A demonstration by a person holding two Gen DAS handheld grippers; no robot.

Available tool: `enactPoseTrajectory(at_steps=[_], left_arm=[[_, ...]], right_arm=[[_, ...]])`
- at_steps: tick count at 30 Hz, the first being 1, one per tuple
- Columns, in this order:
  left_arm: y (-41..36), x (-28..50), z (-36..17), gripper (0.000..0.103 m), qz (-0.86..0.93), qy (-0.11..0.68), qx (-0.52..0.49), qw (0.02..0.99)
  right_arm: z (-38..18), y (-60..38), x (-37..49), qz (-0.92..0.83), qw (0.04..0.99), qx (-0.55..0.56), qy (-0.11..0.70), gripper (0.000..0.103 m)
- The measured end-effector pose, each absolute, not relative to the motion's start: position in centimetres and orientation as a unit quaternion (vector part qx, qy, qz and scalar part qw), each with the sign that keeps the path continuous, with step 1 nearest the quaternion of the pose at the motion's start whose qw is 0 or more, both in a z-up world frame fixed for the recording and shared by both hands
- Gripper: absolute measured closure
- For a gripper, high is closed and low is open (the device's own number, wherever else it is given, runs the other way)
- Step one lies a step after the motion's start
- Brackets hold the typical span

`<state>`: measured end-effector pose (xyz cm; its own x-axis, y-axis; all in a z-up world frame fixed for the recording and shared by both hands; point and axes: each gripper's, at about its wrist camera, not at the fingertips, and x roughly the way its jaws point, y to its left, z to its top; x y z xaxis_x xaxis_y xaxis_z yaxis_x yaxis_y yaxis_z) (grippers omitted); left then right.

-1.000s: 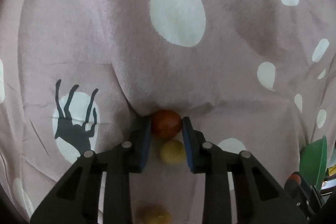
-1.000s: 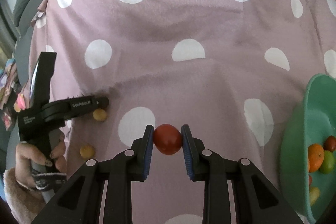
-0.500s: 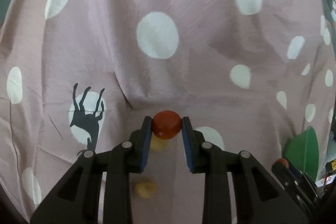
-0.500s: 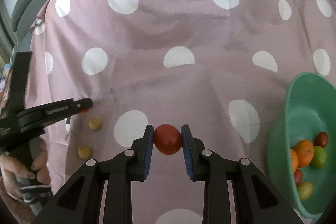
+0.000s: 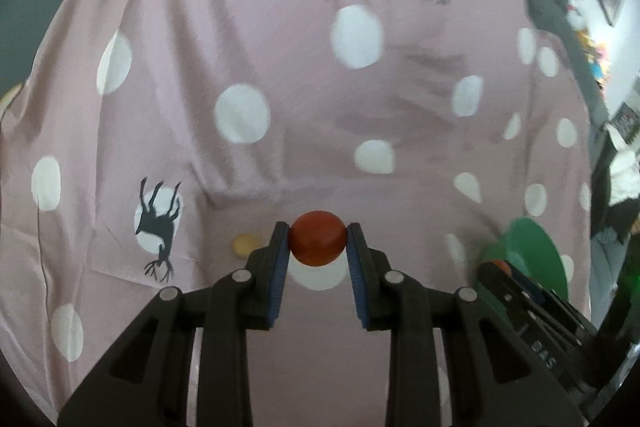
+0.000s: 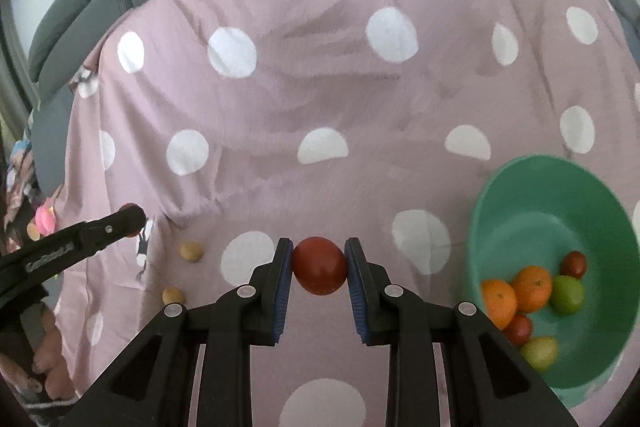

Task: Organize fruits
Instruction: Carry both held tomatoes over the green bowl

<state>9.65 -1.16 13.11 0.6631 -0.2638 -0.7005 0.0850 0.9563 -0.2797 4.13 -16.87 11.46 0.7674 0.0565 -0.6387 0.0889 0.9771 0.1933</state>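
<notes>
My left tongs are closed down to a narrow gap on a round red fruit, the blue pads pressing it on both sides, lifted clear of the pink polka-dot sheet. My right tongs are narrowed the same way around a second red fruit, slightly oval, gripped at the tips.

Taking the green bowl as my landmark: the right tongs and their fruit hang to the left of it, apart from its rim. In the right wrist view the left tongs show as a dark arm far to the left of the bowl, a bit of red just visible at their tip.

Inside the bowl I count six fruits: two oranges, one green fruit, two small dark red ones and one yellow-green one.

On the sheet, well to the left of the bowl, lie two small yellow fruits, near each other but not touching. From the left wrist view only one of them shows, beside the left pad.

The sheet carries white dots and a few black deer silhouettes.
</notes>
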Motion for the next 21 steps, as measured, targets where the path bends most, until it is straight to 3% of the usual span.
enactPoseTrajectory(at_steps=[8,21], left_arm=[[-4.5,6.5,16.1,0.075,-0.149,0.350,-0.078,0.922],[-11.7,5.4,16.3,0.074,-0.221,0.333,-0.049,0.915]], right_arm=[[13.8,-18.8,2.0,-0.027,0.945,0.121,0.304,0.074],[16.1,-24.7,-2.1,-0.117,0.949,0.148,0.252,0.074]])
